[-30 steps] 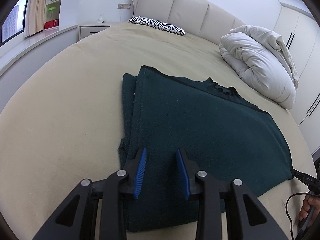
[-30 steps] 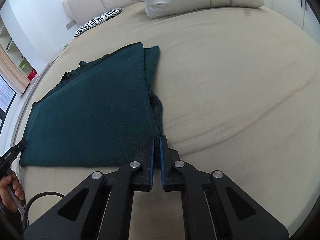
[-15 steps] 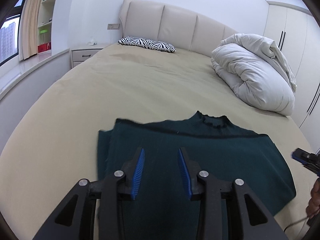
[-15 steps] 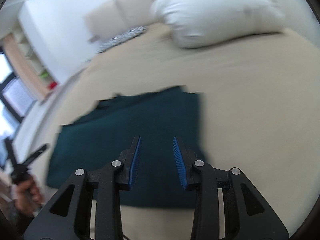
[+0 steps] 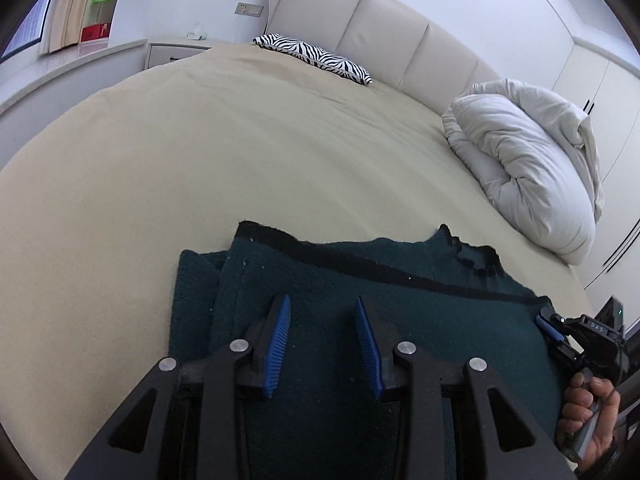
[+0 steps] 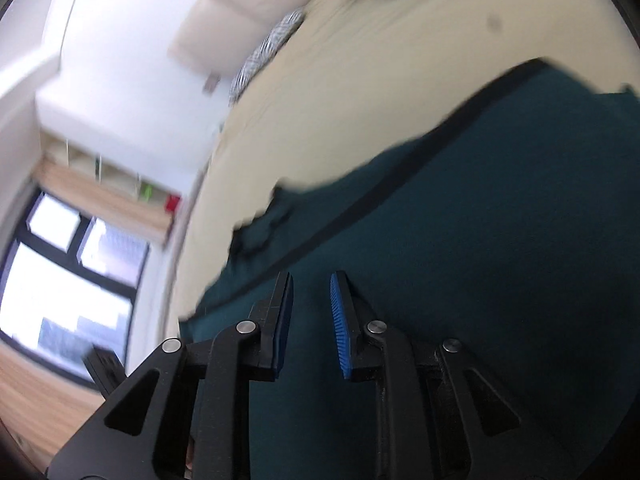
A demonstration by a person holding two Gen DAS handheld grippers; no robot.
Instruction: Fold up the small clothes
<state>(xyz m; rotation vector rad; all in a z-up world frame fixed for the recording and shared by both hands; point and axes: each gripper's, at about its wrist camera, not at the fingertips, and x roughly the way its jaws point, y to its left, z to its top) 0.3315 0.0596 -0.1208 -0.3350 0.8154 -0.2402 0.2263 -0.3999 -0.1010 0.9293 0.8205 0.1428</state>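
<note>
A dark teal knitted sweater [image 5: 360,292] lies folded flat on the beige bed sheet [image 5: 200,152], its collar toward the headboard. It also fills the right wrist view [image 6: 480,260], which is blurred. My left gripper [image 5: 322,316] is open and empty, just above the sweater's left part. My right gripper [image 6: 311,300] is open and empty, above the sweater near its collar side. The right gripper also shows at the sweater's right edge in the left wrist view [image 5: 556,334], held by a hand.
A rolled white duvet [image 5: 528,160] lies on the bed's right side. A zebra-striped pillow [image 5: 316,58] sits by the padded headboard [image 5: 380,28]. A nightstand [image 5: 176,50] and window ledge stand to the left; wardrobe doors stand at the right.
The right gripper opened from shut and swung over the sweater toward its collar. The left gripper stayed open and drew back toward the sweater's near edge.
</note>
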